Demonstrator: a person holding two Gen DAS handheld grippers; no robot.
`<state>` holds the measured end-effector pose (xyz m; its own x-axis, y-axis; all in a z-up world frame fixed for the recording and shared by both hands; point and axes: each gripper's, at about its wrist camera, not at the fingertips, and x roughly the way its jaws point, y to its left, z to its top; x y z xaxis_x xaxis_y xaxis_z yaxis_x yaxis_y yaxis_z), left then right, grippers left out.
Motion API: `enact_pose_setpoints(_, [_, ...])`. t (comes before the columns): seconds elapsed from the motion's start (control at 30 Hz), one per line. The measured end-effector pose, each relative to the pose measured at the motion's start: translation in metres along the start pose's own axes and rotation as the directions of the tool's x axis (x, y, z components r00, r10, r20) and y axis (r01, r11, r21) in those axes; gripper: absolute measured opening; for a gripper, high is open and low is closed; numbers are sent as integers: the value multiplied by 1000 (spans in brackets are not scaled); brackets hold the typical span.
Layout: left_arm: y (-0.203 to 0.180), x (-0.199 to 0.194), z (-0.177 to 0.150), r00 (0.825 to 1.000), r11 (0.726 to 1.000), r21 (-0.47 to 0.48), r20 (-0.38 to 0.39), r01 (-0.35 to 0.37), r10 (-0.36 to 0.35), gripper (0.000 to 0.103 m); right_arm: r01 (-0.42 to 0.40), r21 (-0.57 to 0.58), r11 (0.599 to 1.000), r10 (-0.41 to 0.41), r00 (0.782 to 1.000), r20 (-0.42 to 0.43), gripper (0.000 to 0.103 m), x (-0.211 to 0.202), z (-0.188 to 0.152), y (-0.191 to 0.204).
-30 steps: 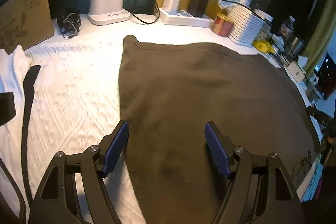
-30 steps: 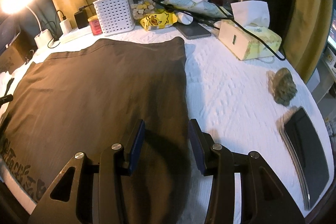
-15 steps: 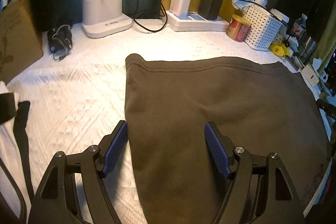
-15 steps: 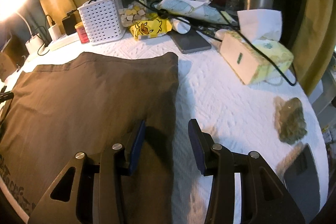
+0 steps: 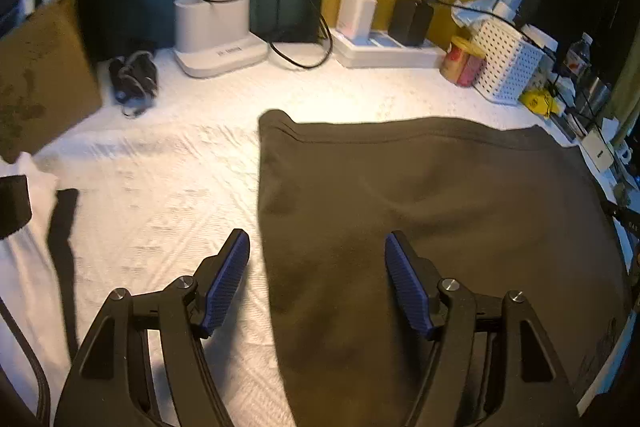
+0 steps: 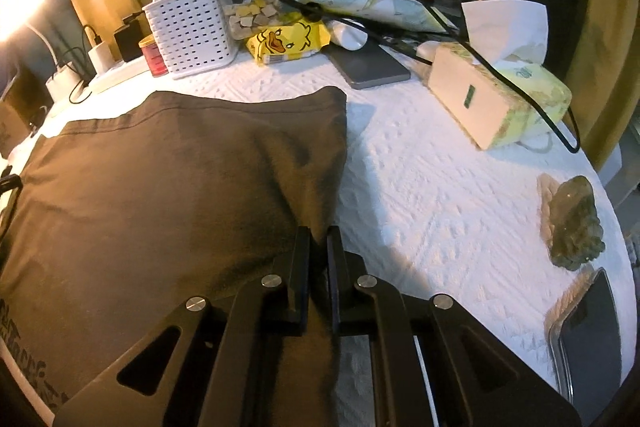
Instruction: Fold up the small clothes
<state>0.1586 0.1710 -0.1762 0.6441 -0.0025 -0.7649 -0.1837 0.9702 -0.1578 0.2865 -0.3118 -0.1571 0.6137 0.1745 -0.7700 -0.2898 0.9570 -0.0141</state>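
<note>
Across the middle of the white textured table cover (image 5: 168,179) lies the dark brown cloth garment (image 5: 420,211), spread flat, its stitched hem toward the far side. Your right gripper (image 6: 319,239) has its jaws pressed together on the garment's right edge, near the front, where the cloth rises into a small ridge. Your left gripper (image 5: 318,267) stands with its blue-padded jaws wide apart, straddling the garment's left edge, one pad over the cover and one over the cloth; whether it touches the cloth cannot be told. The step in hand appears to be taking hold of both side edges before the first fold. Next, you likely need to lower and close the left jaws on that edge, level with the right grip, so the cloth lifts evenly. Keep clear of the white perforated plastic basket (image 6: 192,27) and yellow tissue box (image 6: 500,103) at the far right.
</note>
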Motion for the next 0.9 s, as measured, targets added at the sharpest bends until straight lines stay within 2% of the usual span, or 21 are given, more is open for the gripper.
enact_pose_setpoints(0.2, [-13, -16, -7, 1000, 999, 32, 13, -7, 7, 70, 28, 13, 1000, -28, 1000, 9, 9, -10, -4, -1])
enact_pose_setpoints(0.33, [-23, -25, -15, 1000, 999, 49, 31, 0, -2, 70, 44, 21, 999, -45, 998, 38, 42, -25, -9, -1])
enact_pose_setpoints(0.77, [-49, -67, -40, 990, 996, 52, 123, 69, -75, 71, 57, 31, 998, -59, 995, 83, 46, -75, -35, 11])
enact_pose_setpoints(0.8, [-50, -70, -43, 988, 996, 47, 130, 77, -82, 74, 57, 33, 998, -59, 994, 86, 48, -78, -37, 12])
enact_pose_setpoints(0.87, [-51, -77, -48, 985, 995, 37, 143, 93, -98, 81, 54, 38, 998, -57, 994, 94, 63, -84, -42, 14])
enact_pose_setpoints(0.9, [-52, -79, -51, 984, 995, 34, 148, 96, -100, 81, 51, 37, 998, -54, 994, 96, 64, -87, -45, 16])
